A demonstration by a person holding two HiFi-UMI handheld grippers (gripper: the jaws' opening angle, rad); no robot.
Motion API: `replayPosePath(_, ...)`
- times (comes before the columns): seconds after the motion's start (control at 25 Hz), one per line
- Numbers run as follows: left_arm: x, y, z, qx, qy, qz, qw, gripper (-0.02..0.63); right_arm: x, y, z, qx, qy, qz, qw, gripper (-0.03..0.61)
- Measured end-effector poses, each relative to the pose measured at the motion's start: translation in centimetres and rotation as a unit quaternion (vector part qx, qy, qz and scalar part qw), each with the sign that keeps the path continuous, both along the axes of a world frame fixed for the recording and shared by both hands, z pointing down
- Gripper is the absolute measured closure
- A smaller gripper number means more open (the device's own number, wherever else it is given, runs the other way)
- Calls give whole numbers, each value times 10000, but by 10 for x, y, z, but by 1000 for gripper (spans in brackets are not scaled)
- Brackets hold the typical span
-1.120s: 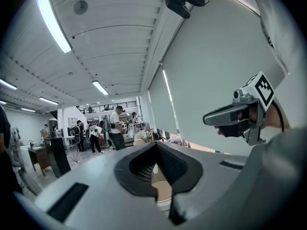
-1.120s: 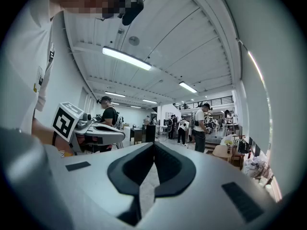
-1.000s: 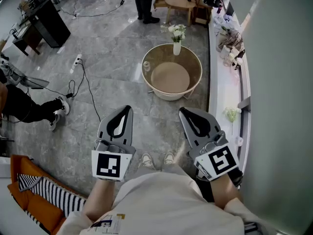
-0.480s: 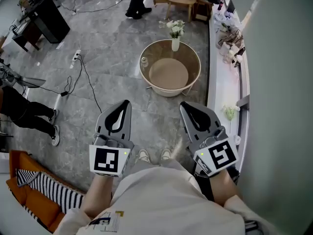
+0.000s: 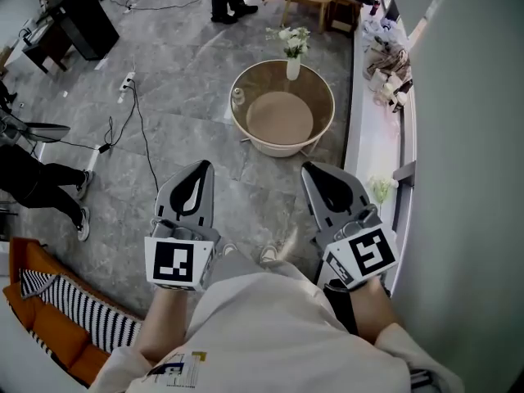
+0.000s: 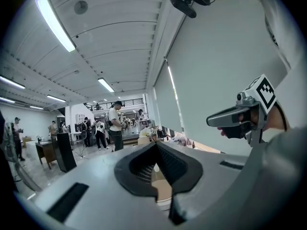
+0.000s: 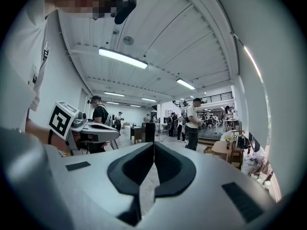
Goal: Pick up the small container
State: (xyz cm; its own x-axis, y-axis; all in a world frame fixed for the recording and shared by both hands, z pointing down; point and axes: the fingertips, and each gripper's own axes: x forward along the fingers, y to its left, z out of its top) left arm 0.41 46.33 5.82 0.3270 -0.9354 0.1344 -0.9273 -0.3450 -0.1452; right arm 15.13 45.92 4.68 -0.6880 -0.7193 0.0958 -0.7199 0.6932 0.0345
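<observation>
A small pale container stands on the left rim of a round glass-topped table ahead of me on the floor. Both grippers are held out in front of my body, well short of the table. My left gripper is shut with nothing between its jaws, and its tip shows in the left gripper view. My right gripper is shut and empty too, with its jaws meeting in the right gripper view. Each gripper view shows the other gripper off to the side.
A vase of white flowers stands on the table's far edge. A power strip and cables lie on the grey floor at left. A seated person's legs are at left, and an orange striped seat is nearer. A cluttered white ledge runs along the right wall.
Both grippers have shifted a little forward toward the table, still shut. The standing person at the back has stepped to the left.
</observation>
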Motion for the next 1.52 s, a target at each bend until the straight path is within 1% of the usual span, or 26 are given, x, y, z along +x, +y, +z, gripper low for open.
replayPosePath(0.2,9,-4,3,8,-32,1,10000,606,8,-9,7,27,93,-19,10000,571)
replayPosePath(0.44,8,-18,8,18,-13,-52,10000,606,9,-24,20,-42,164,-52,9998,571)
replayPosePath(0.56,6,-29,17,-6,-118,-4,9999,606,10,-36,26,-59,176,-31,9998,571)
replayPosePath(0.8,-6,-61,34,-54,-40,-11,10000,606,2,-64,40,-63,290,43,9995,571)
replayPosePath(0.92,-12,-81,39,-65,-106,39,9999,606,0,-83,43,-93,281,121,9995,571)
replayPosePath(1.08,-22,-109,45,-98,-98,73,9999,606,-7,-110,49,-170,251,218,9993,571)
replayPosePath(1.52,-57,-207,40,-78,-143,220,9996,606,-45,-201,54,-285,229,302,9989,571)
